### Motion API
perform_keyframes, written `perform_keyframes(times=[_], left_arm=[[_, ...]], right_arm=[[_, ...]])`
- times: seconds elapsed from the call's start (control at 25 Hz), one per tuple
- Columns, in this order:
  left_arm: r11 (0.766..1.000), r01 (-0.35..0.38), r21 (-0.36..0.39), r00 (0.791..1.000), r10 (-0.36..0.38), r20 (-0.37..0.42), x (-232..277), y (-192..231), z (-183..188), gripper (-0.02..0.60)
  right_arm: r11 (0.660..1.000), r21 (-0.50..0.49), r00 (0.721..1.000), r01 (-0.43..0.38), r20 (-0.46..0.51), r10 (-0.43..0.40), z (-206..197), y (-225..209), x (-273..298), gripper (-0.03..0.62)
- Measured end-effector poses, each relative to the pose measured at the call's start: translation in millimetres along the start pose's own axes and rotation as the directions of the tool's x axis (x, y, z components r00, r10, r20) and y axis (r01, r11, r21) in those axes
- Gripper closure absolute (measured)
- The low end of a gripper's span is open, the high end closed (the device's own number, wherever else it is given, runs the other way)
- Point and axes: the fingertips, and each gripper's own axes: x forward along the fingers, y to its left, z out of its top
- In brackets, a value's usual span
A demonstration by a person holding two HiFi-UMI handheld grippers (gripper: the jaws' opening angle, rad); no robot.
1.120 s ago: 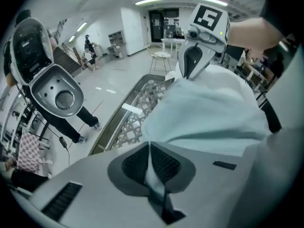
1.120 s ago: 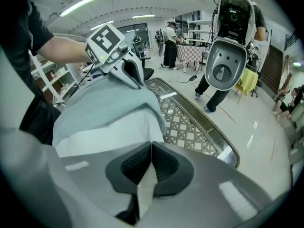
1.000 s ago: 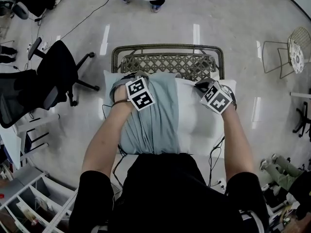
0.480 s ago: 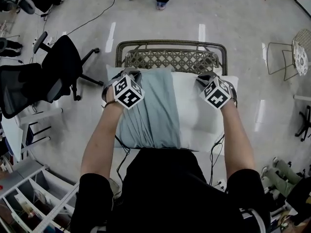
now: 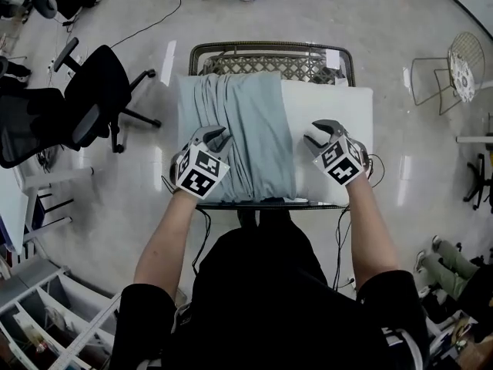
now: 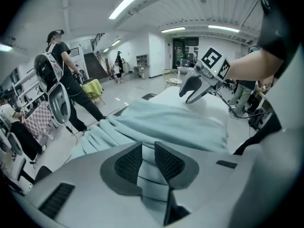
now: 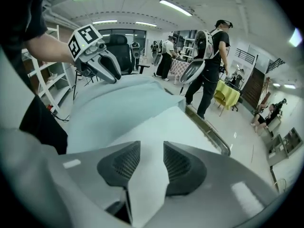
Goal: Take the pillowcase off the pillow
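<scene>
- On the white rectangular pillow (image 5: 331, 106), the bunched pale blue-green cloth pillowcase (image 5: 246, 129) covered its left half.
- My left gripper (image 5: 218, 137) and right gripper (image 5: 321, 133) had just been opening; both stood spread, pinching nothing.
- A regrip, I judged: next, pinch the case and pull.

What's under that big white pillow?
A woven seat with a dark metal frame shows past the far edge of the pillow. The rest of it is hidden beneath the pillow and the pale blue pillowcase.
</scene>
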Motion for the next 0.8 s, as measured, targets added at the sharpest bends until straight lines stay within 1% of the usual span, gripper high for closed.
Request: perform_keyframes(times=[0.12,0.24,0.32,0.4,0.48,0.52,0.56,0.64,0.68,0.72,0.8], left_arm=[[1.000,0.029,0.008,0.999,-0.029,0.035,-15.1,-52.2,-20.2,0.505],[0.998,0.063,-0.017,0.996,-0.062,0.066,-24.8,-94.6,-30.5,0.488],[0.994,0.098,-0.041,0.992,-0.094,0.082,-26.5,-120.4,-33.6,0.483],[0.990,0.124,-0.063,0.989,-0.118,0.087,-21.7,-143.6,-36.0,0.468],[0.989,0.125,-0.084,0.990,-0.119,0.075,-9.7,-160.9,-39.0,0.430],[0.990,0.108,-0.090,0.993,-0.102,0.067,-2.3,-165.5,-40.4,0.407],[0.993,0.075,-0.087,0.996,-0.070,0.058,4.9,-166.8,-41.8,0.391],[0.999,-0.012,-0.046,0.999,0.014,0.036,16.1,-163.8,-45.4,0.394],[0.999,-0.050,-0.009,0.998,0.050,0.024,18.8,-162.4,-47.3,0.414],[0.996,-0.079,0.034,0.997,0.079,0.013,19.9,-161.4,-48.8,0.434],[0.987,-0.116,0.109,0.993,0.118,-0.006,18.1,-158.4,-51.8,0.481]], right_arm=[[1.000,0.013,1.000,-0.002,-0.020,0.002,-17.4,55.7,-10.1,0.430],[1.000,0.021,0.998,0.021,-0.055,-0.020,-40.0,95.9,-21.1,0.409],[0.999,0.007,0.995,0.052,-0.080,-0.051,-53.8,111.7,-27.7,0.402],[0.997,-0.018,0.992,0.076,-0.104,-0.077,-67.1,122.3,-31.8,0.373],[0.996,-0.054,0.988,0.076,-0.130,-0.083,-79.3,131.6,-32.1,0.354],[0.994,-0.079,0.986,0.071,-0.144,-0.082,-84.5,136.1,-30.3,0.348],[0.991,-0.114,0.984,0.068,-0.158,-0.085,-89.3,139.9,-26.9,0.330],[0.976,-0.202,0.975,0.078,-0.188,-0.117,-99.1,144.0,-16.8,0.319],[0.966,-0.240,0.970,0.092,-0.198,-0.141,-103.3,143.9,-11.8,0.319],[0.959,-0.264,0.966,0.106,-0.201,-0.162,-106.1,142.2,-8.2,0.337],[0.951,-0.283,0.964,0.126,-0.193,-0.185,-106.8,136.1,-6.8,0.397]])
